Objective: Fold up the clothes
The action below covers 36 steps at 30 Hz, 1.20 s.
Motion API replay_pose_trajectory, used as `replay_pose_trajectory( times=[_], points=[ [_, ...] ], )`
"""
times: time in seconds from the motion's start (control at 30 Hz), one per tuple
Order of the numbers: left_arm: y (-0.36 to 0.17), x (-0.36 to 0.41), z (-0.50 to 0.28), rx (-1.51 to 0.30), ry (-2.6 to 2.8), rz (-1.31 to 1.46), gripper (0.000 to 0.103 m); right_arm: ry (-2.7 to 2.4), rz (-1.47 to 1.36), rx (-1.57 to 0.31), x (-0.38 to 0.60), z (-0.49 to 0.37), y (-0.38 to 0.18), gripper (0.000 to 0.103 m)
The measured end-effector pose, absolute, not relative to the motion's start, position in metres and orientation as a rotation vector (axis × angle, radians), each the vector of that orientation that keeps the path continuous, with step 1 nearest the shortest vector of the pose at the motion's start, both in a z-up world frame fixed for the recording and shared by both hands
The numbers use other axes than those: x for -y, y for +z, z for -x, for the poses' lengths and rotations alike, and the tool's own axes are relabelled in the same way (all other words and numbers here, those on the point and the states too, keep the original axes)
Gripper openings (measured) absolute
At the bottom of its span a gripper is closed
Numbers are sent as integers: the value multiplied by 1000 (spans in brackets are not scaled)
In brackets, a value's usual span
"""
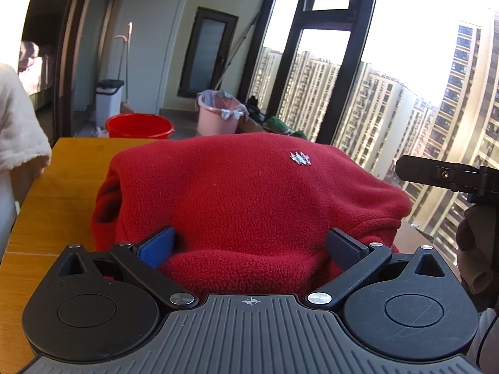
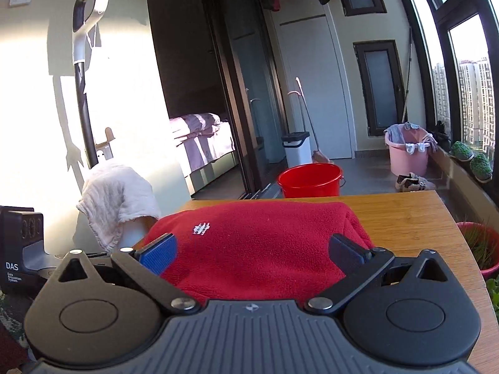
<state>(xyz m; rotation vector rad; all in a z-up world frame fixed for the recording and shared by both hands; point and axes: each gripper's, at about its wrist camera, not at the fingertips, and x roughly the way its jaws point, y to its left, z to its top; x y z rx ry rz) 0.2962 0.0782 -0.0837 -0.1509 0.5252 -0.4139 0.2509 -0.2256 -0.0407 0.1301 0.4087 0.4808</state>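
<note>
1. While both cameras look across it, we see a wooden desk (image 2: 405, 218) with a warm orange grain, and a folded red fleece garment (image 1: 249, 193) lying in a thick bundle on it, a small white embroidered logo (image 1: 300, 158) on its upper face.
2. Our left gripper (image 1: 251, 244) has its jaws spread wide apart, one on either side of the near fold of the fleece, gripping nothing; we cannot tell whether the pads touch the cloth.
3. Our right gripper (image 2: 251, 249) is likewise released, its jaws open on either side of the bundle's near edge.
4. Beyond the desk's far edge stand a red bucket (image 2: 309, 180) on the grey floor, a white lidded bin (image 2: 296, 149) behind it, and a pink tub (image 2: 407, 151) draped with cloths by the window.
5. Tall dark-framed windows (image 1: 327, 62) show sunlit apartment towers outside.
6. Through a sliding door, the right wrist view shows a bed (image 2: 202, 137) with striped bedding.
7. A white towel (image 2: 117, 196) hangs just beside the desk's left side, below an upright vacuum handle (image 2: 84, 62).
</note>
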Motion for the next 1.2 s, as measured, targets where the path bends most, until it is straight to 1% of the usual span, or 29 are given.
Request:
replay_pose_trajectory(
  times=[0.03,0.1,0.13,0.17,0.37,0.6,1.2],
  points=[
    [-84,-79,-297,-523,-413,155,103,472,-96,-440,218,-252,-46,103],
    [-85,-81,-296,-518,-408,158,103,402,23,-553,198,-260,-77,103],
    [-86,-80,-296,-514,-404,148,103,396,8,-578,195,-260,-91,103],
    [-87,-79,-295,-511,-400,139,103,390,-40,-556,197,-255,-98,103],
    [-95,-80,-288,-438,-403,129,103,381,-36,-549,198,-247,-99,103],
    [-98,-89,-292,-411,-412,199,103,381,-57,-533,200,-247,-99,103],
    [-88,-72,-290,-388,-333,90,103,350,-55,-511,198,-243,-98,103]
  ],
)
